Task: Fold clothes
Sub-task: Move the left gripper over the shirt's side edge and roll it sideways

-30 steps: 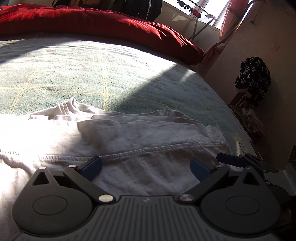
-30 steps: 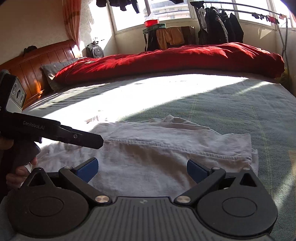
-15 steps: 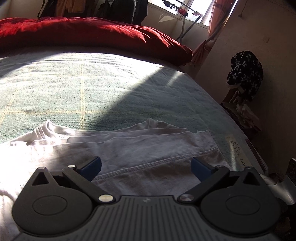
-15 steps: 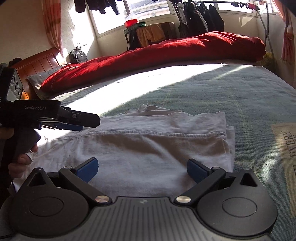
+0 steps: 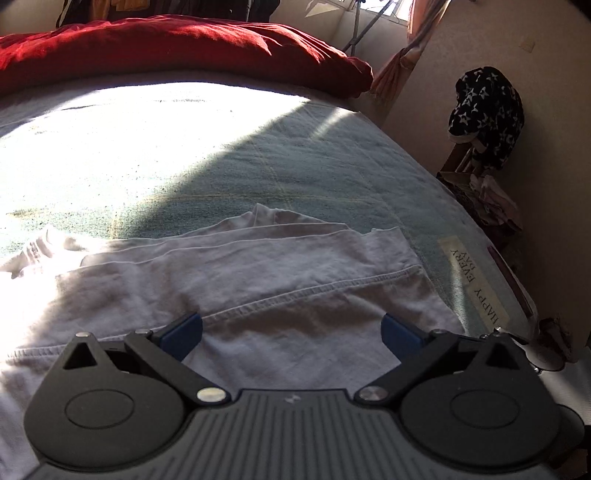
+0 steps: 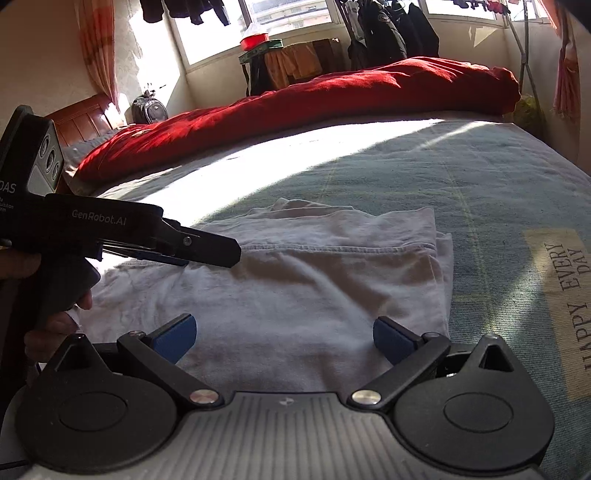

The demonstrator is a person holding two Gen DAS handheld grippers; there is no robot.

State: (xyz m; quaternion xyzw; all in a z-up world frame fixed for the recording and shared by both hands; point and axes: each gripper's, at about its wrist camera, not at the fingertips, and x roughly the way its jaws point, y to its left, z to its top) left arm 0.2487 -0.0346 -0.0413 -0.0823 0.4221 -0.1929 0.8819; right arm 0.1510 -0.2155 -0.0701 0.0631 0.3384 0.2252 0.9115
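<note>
"HAPPY EVERY DAY" is printed on the bedspread's label (image 6: 561,295); "GenRobot.AI" marks the left gripper (image 6: 207,254).

bed (image 6: 498,177) – pale green cover, sun across the far half, near half shaded | red quilt (image 6: 332,92) along the far edge | wooden headboard (image 6: 85,122) | windows (image 6: 288,22) – dark clothes hanging | orange curtain (image 6: 99,48) | cream wall (image 5: 480,33)

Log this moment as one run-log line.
step: fold clothes | white garment: partly folded, flat on bed | left gripper: open, over garment | right gripper: open, over garment
</note>
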